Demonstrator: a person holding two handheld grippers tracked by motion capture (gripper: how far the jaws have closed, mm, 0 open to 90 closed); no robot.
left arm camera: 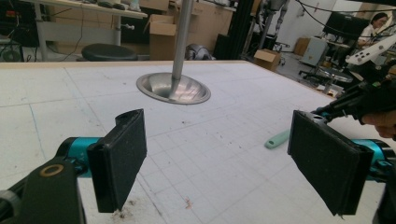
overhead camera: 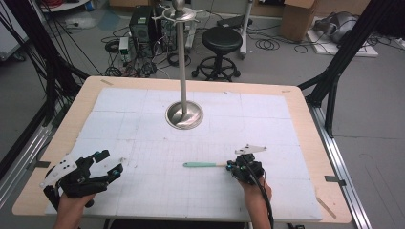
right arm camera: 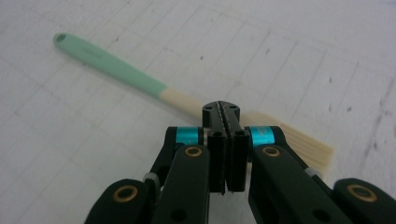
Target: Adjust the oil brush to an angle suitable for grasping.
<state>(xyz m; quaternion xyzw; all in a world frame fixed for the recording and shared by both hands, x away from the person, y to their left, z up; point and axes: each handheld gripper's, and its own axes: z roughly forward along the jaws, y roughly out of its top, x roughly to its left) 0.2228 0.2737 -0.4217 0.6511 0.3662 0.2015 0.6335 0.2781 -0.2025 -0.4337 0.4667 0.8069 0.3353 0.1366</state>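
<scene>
Nearest the person, the right gripper (right arm camera: pixel 226 112) sits low over the white mat (overhead camera: pixel 143 191) with its jaws pressed flat together and nothing between them. Directly beyond and under its tips lies a brush (right arm camera: pixel 154 88) flat on the mat, bristles fanning out to one side of the closed jaws and the pale neck and mint-green handle running off to the other. In the high view the brush (overhead camera: pixel 200 164) lies crosswise, its long axis roughly parallel to the table's near edge, with the handle end pointing toward the person's left and the bristle end just beside the right gripper (overhead camera: pixel 239 167). That hand is plainly the nearer one; to take the brush, its jaws would probably have to part first and straddle the neck across its length. The left gripper (overhead camera: pixel 112 164) rests well apart at the near left, jaws wide and empty. Farther back, mid-table, stands a metal stand (overhead camera: pixel 184 114) with hooks on top.
</scene>
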